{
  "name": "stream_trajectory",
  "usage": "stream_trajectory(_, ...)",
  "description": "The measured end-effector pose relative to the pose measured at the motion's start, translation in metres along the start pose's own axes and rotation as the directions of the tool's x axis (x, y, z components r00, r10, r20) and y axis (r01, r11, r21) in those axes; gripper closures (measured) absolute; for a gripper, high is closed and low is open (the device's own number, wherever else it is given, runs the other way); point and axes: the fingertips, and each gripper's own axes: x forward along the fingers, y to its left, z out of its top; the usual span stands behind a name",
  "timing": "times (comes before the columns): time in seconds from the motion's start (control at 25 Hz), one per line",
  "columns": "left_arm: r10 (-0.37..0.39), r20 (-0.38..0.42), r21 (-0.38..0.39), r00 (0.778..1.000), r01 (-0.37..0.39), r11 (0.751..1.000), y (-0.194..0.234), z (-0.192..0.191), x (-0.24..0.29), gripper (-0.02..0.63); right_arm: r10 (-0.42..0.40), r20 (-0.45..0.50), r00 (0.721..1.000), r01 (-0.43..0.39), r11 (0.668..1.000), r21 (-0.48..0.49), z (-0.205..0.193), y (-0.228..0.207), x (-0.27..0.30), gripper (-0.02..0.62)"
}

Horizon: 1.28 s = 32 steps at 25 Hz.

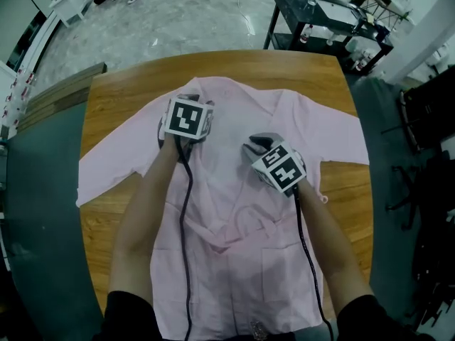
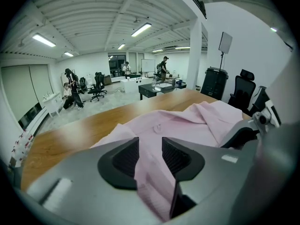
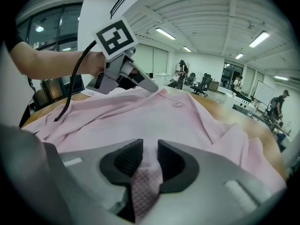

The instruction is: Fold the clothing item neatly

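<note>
A pink shirt (image 1: 229,194) is lying spread open across the round wooden table (image 1: 121,84), its collar (image 1: 222,244) pointing toward the person and its two sleeves reaching out to either side. Both grippers are sitting near the middle of the garment, angled down onto the cloth.

The left gripper (image 1: 186,99) is resting on the far part of the shirt's front. In the left gripper view its jaws (image 2: 150,153) are standing well apart — a strip of pink fabric is running through the gap, but the pads are not pressing on it.

The right gripper (image 1: 256,145) is sitting just beside it, nearer the person. In the right gripper view its jaws (image 3: 150,156) are standing close together and pinching a raised fold of the shirt, the cloth bunching up behind the pads.

Black cables (image 1: 187,212) are trailing back from both grippers along the person's forearms.
</note>
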Motion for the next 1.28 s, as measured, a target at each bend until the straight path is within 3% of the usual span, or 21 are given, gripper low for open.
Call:
stream_trajectory(0.24,0.023,-0.02,0.109,1.0,-0.021,0.994,-0.026,-0.009,-0.019,0.44,0.009,0.0,1.0,-0.009,1.0,0.005,0.002,0.0,0.0,0.495)
stream_trajectory(0.52,0.038,-0.15,0.132,0.988,-0.018,0.991,-0.043,-0.053,-0.022,0.442,0.036,0.006,0.999,-0.037,0.999,0.039,0.002,-0.003,-0.001,0.512)
stream_trajectory(0.6,0.048,-0.161,0.137,0.986,-0.026,0.99,-0.046,-0.06,-0.021,0.475,0.036,0.008,0.999,-0.037,0.999,0.037,0.003,-0.003,-0.002,0.512)
stream_trajectory(0.68,0.067,-0.159,0.138,0.985,-0.045,0.989,-0.045,-0.062,-0.021,0.593,0.037,0.011,0.999,-0.037,0.999,0.039,0.003,-0.003,-0.002,0.512)
stream_trajectory(1.08,0.043,-0.007,0.073,0.999,-0.042,0.996,-0.045,-0.007,-0.024,0.594,0.035,0.004,0.999,-0.035,0.999,0.027,0.003,-0.004,-0.002,0.515)
stream_trajectory(1.28,0.029,-0.066,0.072,0.997,-0.024,0.997,-0.051,-0.03,-0.013,0.592,0.059,0.037,0.998,-0.062,0.993,0.102,0.006,-0.006,-0.005,0.515)
